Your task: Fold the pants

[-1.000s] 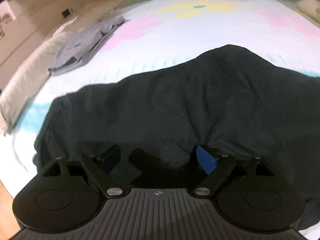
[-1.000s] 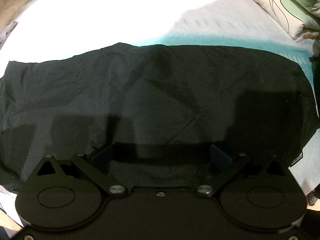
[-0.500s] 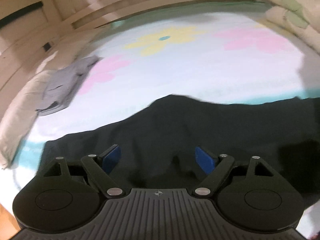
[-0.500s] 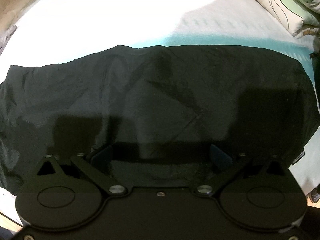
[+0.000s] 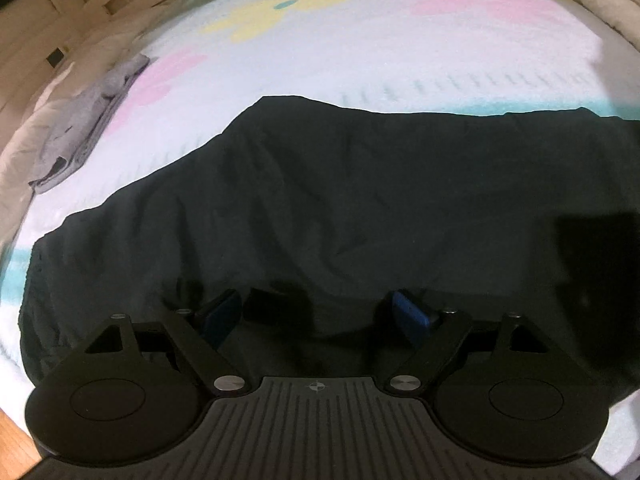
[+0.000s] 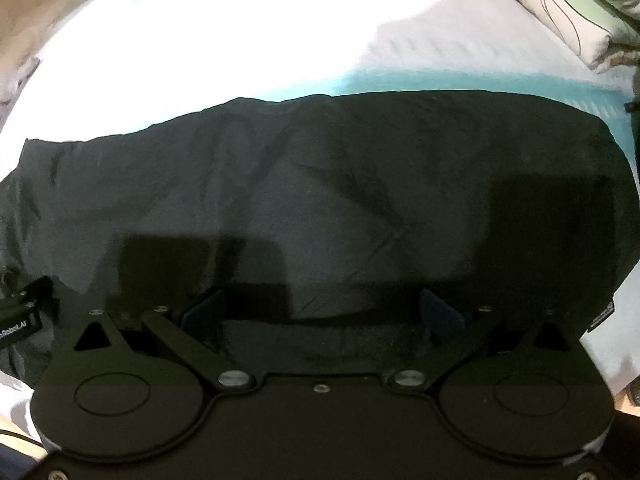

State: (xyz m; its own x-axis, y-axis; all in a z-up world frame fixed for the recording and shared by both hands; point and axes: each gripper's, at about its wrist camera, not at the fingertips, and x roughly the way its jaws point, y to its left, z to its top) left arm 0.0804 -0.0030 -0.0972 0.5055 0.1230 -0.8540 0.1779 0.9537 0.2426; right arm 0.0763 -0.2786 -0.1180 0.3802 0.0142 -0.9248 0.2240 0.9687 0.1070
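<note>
floral bed sheet (image 5: 360, 52): one black pants (image 5: 360, 208), one grey garment (image 5: 84, 128); both hand-held grippers, left (image 5: 318, 316) and right (image 6: 322, 312), spread wide

Pants (image 5: 360, 208): thin matt black cloth, creased. Bedsheet (image 5: 360, 40): textured woven cloth. Fingers (image 5: 410, 314): matt blue.

Ahead of the left tool (image 5: 316, 314), the pants (image 5: 340, 216) have flattened: the hump of a second ago is now a low peak off to its left. The right tool (image 6: 322, 312) has barely shifted; the left tool's edge now shows at its left.
</note>
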